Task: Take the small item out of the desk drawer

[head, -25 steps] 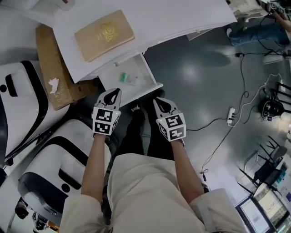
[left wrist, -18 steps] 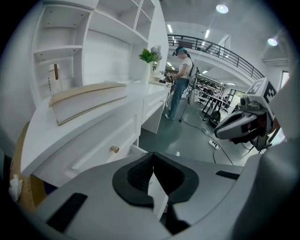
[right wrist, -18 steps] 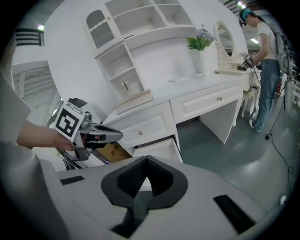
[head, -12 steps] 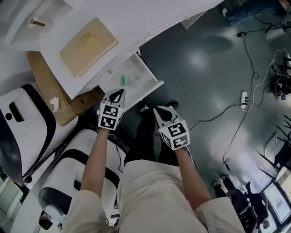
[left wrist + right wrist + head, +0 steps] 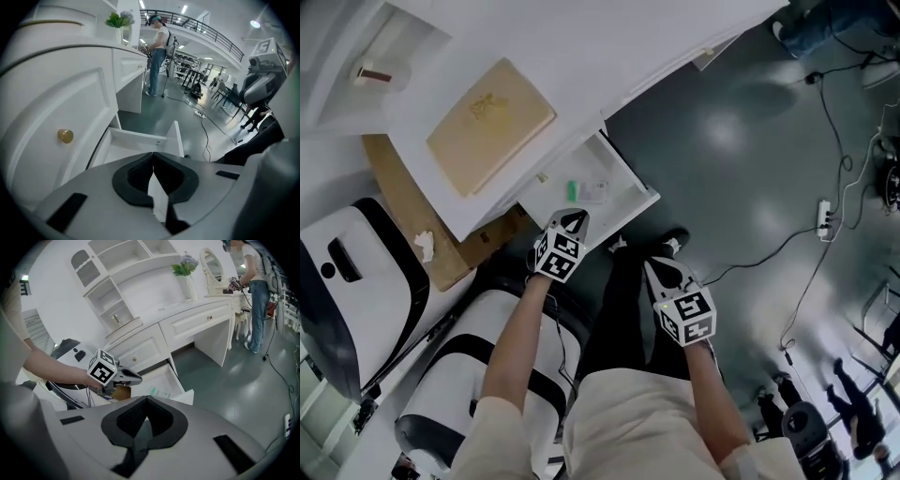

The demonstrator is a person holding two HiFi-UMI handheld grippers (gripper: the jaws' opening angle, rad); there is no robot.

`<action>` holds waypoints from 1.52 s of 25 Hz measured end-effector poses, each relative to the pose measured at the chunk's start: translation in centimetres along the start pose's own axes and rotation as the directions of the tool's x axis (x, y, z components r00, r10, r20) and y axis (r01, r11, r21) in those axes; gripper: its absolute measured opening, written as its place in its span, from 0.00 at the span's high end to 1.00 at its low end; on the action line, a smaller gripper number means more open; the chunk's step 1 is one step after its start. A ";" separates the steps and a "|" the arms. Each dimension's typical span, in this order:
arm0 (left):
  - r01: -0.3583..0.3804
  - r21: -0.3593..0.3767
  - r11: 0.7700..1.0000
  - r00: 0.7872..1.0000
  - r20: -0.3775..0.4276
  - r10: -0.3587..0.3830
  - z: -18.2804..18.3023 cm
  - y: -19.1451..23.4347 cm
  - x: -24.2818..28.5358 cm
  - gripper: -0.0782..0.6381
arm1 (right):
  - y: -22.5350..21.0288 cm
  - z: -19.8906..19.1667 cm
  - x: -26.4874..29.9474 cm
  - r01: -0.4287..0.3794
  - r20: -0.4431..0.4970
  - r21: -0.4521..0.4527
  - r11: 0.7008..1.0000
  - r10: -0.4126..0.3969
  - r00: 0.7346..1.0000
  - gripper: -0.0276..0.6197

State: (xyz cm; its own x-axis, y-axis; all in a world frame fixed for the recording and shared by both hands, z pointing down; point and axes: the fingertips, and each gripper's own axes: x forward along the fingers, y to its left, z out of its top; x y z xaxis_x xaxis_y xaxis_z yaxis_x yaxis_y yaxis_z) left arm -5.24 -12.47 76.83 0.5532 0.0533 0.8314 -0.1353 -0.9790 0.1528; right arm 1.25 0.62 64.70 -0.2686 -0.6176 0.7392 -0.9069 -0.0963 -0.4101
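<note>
My left gripper (image 5: 573, 219) has its jaws pressed together with nothing between them, its tip just at the front edge of the open drawer (image 5: 621, 184). My right gripper (image 5: 655, 269) is likewise closed and empty, apart from the drawer over the dark floor (image 5: 741, 187). The small item (image 5: 587, 191), green and clear, lies inside the drawer. Beyond, a tan book (image 5: 490, 125) rests on the white counter (image 5: 609, 47)

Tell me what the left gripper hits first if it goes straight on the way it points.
Most likely the open drawer: the left gripper, jaws together, points down into it, near the small green item. Depth is unclear, so its near rim could come first.
</note>
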 end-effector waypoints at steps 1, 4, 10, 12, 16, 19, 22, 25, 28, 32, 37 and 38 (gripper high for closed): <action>0.008 0.016 1.000 1.000 -0.013 -0.008 -0.7 0.3 0.4 0.87 | 0.2 -0.2 0.6 -0.005 -0.002 0.009 1.000 0.005 1.000 0.92; 0.020 0.054 0.998 0.999 -0.040 -0.018 -2.6 0.7 1.8 0.87 | 0.4 -1.0 1.9 -0.017 -0.012 0.017 1.000 0.017 1.000 0.92; 0.038 0.117 0.992 0.997 -0.068 -0.030 -5.1 1.7 4.4 0.87 | 1.2 -2.7 3.6 -0.056 -0.017 0.075 0.996 0.057 0.998 0.92; 0.043 0.144 0.989 0.996 -0.082 -0.031 -5.6 2.2 5.6 0.87 | 1.0 -3.0 4.0 -0.067 -0.018 0.081 0.994 0.069 0.997 0.92; 0.068 0.246 0.967 0.991 -0.126 -0.038 -6.5 3.9 7.6 0.86 | 0.9 -4.0 5.1 -0.069 -0.024 0.080 0.994 0.071 0.997 0.92; 0.093 0.302 0.949 0.988 -0.145 -0.051 -6.8 3.7 9.3 0.85 | 0.5 -5.5 4.5 -0.062 -0.059 0.081 0.995 0.067 0.996 0.92; 0.116 0.344 0.932 0.984 -0.170 -0.059 -6.9 4.6 10.7 0.75 | 0.2 -6.0 4.8 -0.051 -0.080 0.071 0.996 0.056 0.995 0.92; 0.158 0.387 0.908 0.975 -0.209 -0.081 -7.6 4.7 12.7 0.67 | -0.5 -6.3 4.6 -0.035 -0.085 0.076 0.997 0.042 0.996 0.92; 0.207 0.455 0.866 0.961 -0.260 -0.094 -8.8 4.8 14.8 0.61 | -1.1 -6.9 4.8 -0.019 -0.096 0.088 0.996 0.028 0.995 0.92; 0.247 0.591 0.768 0.947 -0.313 -0.063 -10.1 5.5 17.2 0.55 | -1.2 -7.8 5.2 -0.019 -0.110 0.112 0.994 0.031 0.993 0.92; 0.316 0.619 0.719 0.926 -0.365 -0.092 -11.5 5.1 20.3 0.43 | -1.4 -9.7 6.3 -0.032 -0.134 0.112 0.993 0.047 0.990 0.92; 0.327 0.621 0.712 0.922 -0.374 -0.097 -11.8 5.1 20.9 0.42 | -1.6 -9.9 6.6 -0.032 -0.134 0.115 0.993 0.048 0.990 0.92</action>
State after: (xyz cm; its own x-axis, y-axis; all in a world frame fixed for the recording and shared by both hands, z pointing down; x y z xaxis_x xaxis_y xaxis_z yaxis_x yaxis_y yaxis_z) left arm -4.06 -14.00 101.30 0.2157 0.2182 0.9518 0.5948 -0.8024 0.0491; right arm -2.24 4.42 75.55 -0.3526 -0.5110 0.7839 -0.8544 -0.1658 -0.4924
